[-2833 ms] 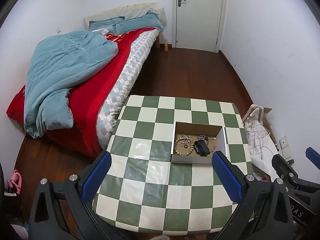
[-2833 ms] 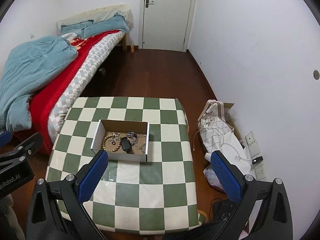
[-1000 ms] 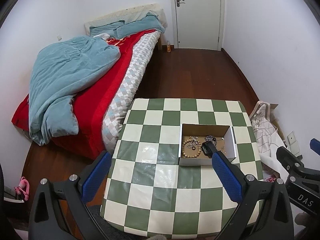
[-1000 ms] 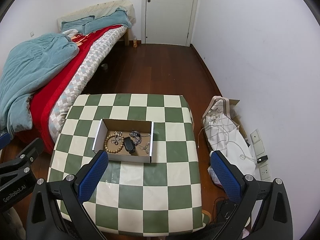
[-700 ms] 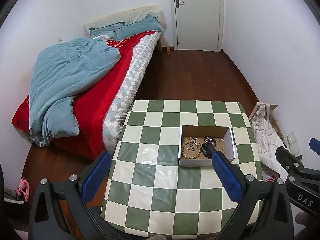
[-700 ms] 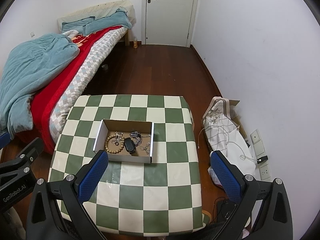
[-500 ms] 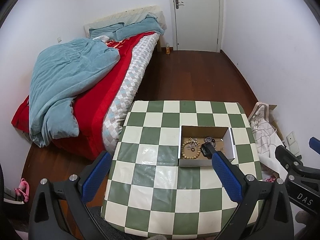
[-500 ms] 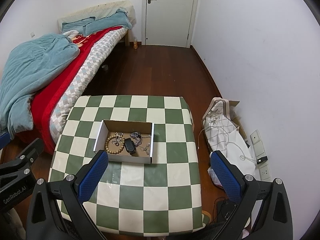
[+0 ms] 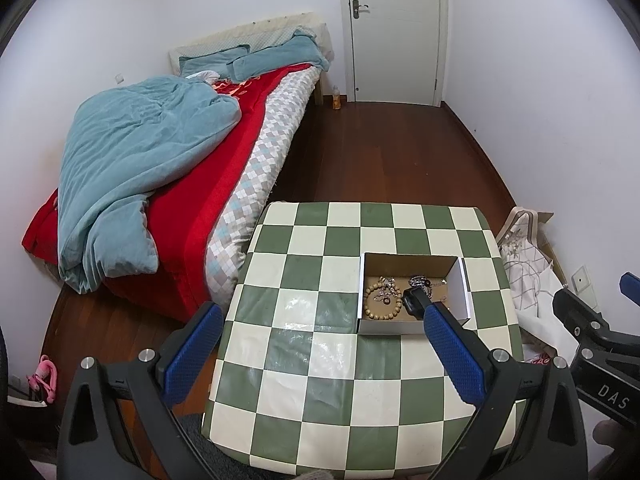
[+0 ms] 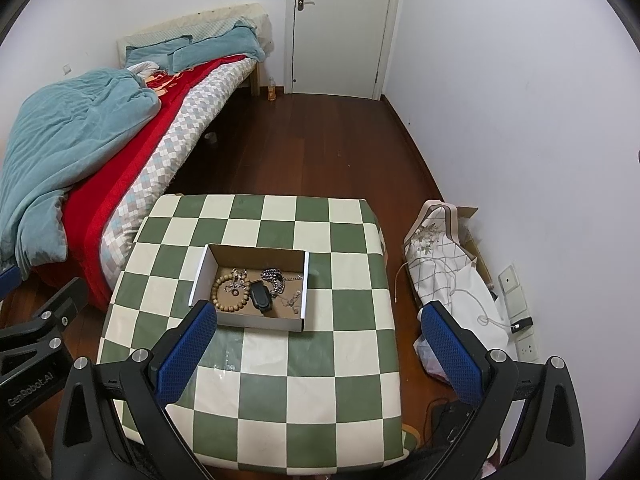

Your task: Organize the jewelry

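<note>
The jewelry box [image 10: 250, 286] lies ahead of both wide-open, empty jaws, nearer the right gripper [image 10: 318, 350], beyond its left finger, long axis crosswise.

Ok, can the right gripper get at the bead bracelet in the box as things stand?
Probably yes. The right gripper is open and empty, the box has no lid, and the bead bracelet lies uncovered at its left end.

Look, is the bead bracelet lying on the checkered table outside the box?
No, the bead bracelet lies inside the cardboard box, next to the black item.
</note>
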Motion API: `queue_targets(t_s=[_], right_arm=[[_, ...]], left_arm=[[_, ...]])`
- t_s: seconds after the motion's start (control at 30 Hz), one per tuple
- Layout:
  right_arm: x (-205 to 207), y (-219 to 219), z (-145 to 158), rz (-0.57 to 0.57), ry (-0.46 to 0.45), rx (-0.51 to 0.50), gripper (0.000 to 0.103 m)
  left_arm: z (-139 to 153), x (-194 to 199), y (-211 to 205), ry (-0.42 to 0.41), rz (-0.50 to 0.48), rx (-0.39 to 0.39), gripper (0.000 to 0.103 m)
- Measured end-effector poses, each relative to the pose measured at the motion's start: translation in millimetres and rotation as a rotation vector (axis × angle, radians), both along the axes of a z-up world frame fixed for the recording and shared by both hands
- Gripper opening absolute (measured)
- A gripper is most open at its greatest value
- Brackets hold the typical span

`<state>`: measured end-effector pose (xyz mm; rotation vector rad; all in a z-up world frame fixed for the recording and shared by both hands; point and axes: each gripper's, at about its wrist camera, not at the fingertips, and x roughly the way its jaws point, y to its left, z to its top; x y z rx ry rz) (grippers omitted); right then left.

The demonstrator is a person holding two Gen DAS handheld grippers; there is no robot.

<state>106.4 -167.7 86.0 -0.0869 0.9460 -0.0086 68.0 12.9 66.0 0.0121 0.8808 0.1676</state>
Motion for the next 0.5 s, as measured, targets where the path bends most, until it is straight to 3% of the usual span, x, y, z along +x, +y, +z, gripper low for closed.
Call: queue_targets(t_s=[0.5], right_arm=[[0.0, -0.1, 0.8, -0.001, 0.003, 0.001, 0.103]], left_arm=[[-2.6, -1.5, 2.5, 0.004, 0.006, -0.002, 0.103]])
